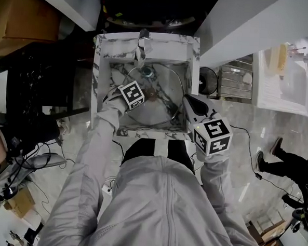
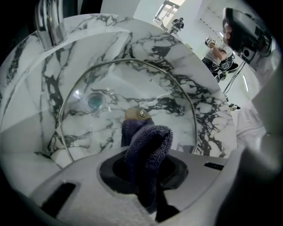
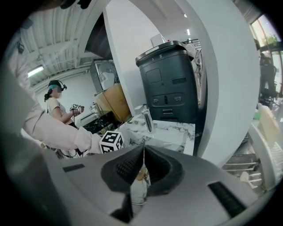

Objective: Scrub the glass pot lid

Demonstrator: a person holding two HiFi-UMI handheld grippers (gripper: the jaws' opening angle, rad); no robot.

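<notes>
The glass pot lid (image 1: 159, 114) lay in the marble sink (image 1: 107, 54), its rim pinched at 3 o'clock by the right gripper (image 1: 188, 101), while the left gripper (image 1: 145, 97), nearer and clamped on a dark cloth (image 2: 148, 142), had the knob (image 2: 141, 114) just ahead at 12 o'clock.

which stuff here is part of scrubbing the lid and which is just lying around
In the job: glass lid, dark cloth in the left claw, right claw clamped on the lid's rim, marble sink.
Just there: black bin, cardboard box, metal rack.
</notes>
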